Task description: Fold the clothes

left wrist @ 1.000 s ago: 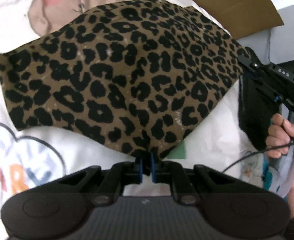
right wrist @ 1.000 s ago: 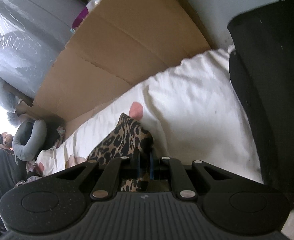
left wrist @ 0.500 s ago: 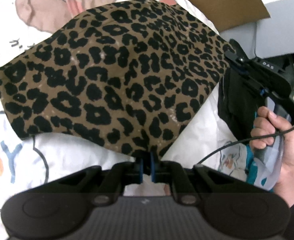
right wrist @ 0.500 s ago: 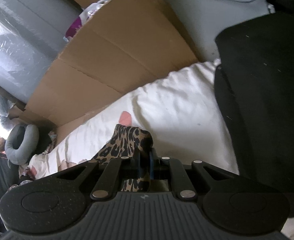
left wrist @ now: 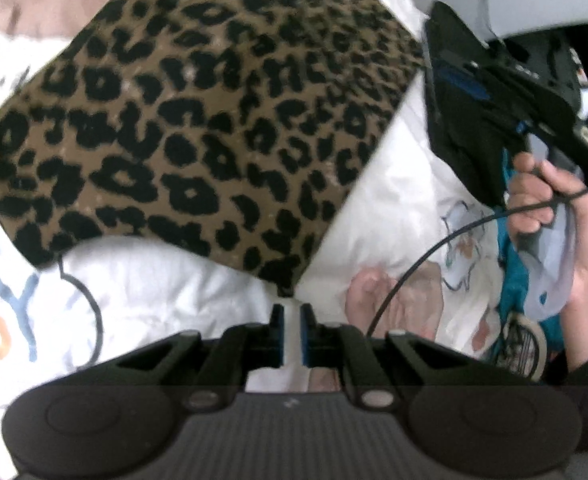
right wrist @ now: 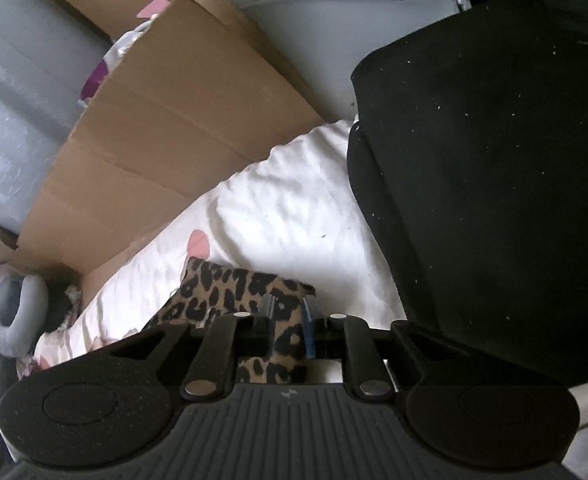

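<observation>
Left wrist view: left gripper [left wrist: 292, 314] nearly closed, nothing between its jaws; corner of the leopard-print garment [left wrist: 198, 120] lies just past the tips on the white printed sheet [left wrist: 389, 200].

Right wrist view: right gripper [right wrist: 288, 322] has just been opening; garment corner [right wrist: 250, 284] sits between parted jaws, pads not pressing. Black cloth [right wrist: 493, 160] at right, cardboard [right wrist: 166, 140] far left.

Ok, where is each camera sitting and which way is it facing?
Left wrist: on left gripper, looking down at leopard cloth on the bedsheet; right gripper and hand show.
Right wrist: on right gripper, its jaws just opening around the cloth's corner, facing cardboard.
Shared: leopard cloth, bedsheet.
</observation>
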Tool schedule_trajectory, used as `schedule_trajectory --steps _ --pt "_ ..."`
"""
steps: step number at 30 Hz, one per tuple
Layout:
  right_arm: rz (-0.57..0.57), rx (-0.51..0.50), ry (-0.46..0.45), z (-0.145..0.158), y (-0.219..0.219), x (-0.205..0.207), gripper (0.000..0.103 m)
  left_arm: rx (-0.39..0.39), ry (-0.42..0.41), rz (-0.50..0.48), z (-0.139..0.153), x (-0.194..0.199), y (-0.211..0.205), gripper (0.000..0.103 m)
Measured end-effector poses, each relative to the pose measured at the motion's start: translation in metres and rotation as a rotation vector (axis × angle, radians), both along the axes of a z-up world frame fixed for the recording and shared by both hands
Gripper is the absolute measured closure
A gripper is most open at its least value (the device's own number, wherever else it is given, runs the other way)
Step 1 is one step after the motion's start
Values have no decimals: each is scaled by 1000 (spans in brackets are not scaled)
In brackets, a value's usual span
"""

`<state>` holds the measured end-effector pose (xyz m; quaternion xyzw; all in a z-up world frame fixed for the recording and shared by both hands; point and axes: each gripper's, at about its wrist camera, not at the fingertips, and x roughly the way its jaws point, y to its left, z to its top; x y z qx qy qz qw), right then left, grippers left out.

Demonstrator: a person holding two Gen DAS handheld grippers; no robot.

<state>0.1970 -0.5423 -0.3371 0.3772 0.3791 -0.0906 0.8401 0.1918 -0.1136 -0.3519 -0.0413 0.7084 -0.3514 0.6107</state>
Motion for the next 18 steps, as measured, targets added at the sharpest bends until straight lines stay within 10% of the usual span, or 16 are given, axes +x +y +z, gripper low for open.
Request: schedule_trajectory --steps 9,18 --pt "49 73 -12 2 16 -20 43 -19 -260 -59 59 34 -42 78" --pt "57 111 2 -8 28 -33 42 -56 -514 -232 81 87 -72 70"
